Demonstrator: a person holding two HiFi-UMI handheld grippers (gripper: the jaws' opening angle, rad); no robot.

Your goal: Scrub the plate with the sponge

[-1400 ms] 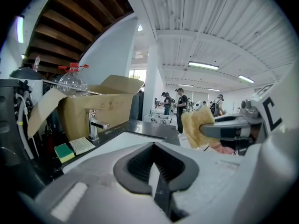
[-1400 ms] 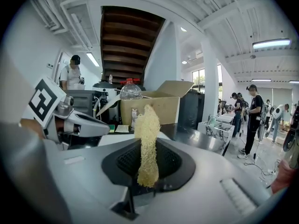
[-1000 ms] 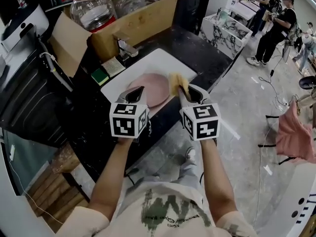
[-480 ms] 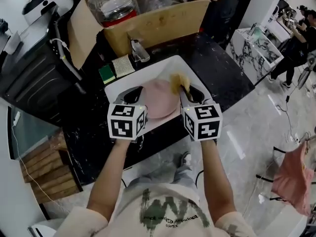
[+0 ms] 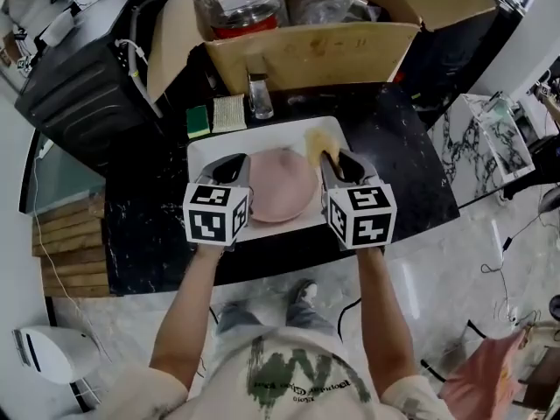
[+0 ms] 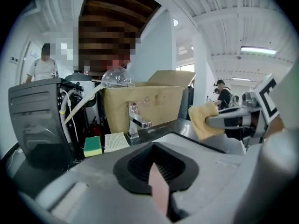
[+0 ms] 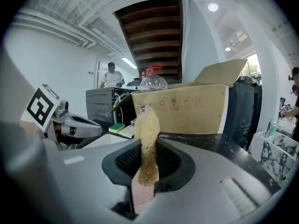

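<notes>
Left gripper (image 5: 229, 171): fingers (image 6: 129, 167) closed on the left rim of the pink plate (image 5: 282, 188). The left gripper view shows the rim as a thin pink edge pinched between the pads.

Right gripper (image 5: 339, 166): fingers (image 7: 123, 161) closed on the yellow sponge (image 7: 148, 134). The sponge stands upright out of the fingers and sits at the upper right edge of the plate. It appears to touch the rim, but the contact is not clearly resolved.

Plate location: inside the white sink (image 5: 208, 152), which is set into the black counter (image 5: 398, 151), between the two grippers.

Behind the sink: a faucet (image 5: 260, 94), a green sponge (image 5: 198, 121) to its left, and an open cardboard box (image 5: 350, 51) at the back.
</notes>
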